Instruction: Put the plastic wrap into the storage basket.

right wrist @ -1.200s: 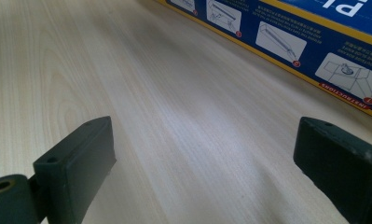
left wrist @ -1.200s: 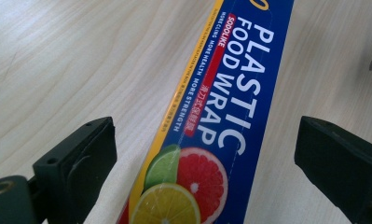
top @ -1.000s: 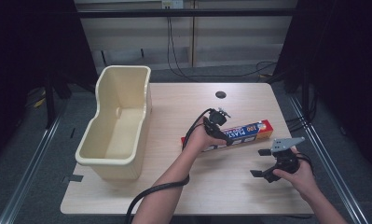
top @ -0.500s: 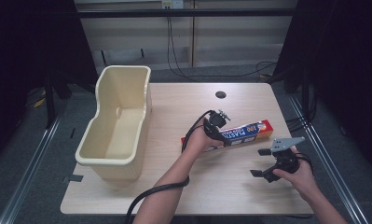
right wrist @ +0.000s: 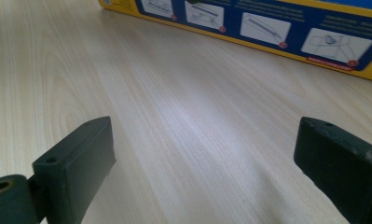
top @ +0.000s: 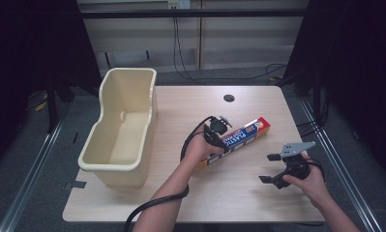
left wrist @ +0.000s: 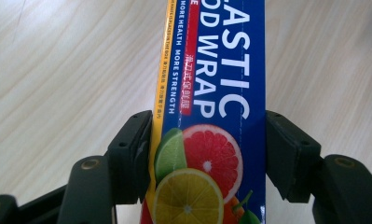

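Fingers of my left gripper [left wrist: 207, 154] clamp the plastic wrap box [top: 239, 137], lying mid-table [top: 190, 193] at three o'clock from the bin [top: 127, 96]; my right gripper [top: 270, 168] gapes apart, empty, at five o'clock of it.

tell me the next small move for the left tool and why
Probably lift the plastic wrap box slightly off the table. In the left gripper view the left tool has its jaws against both long sides of the box, which seems to lie flat on the wood. The right tool sits open and apart, and the cream bin stands empty to the left.
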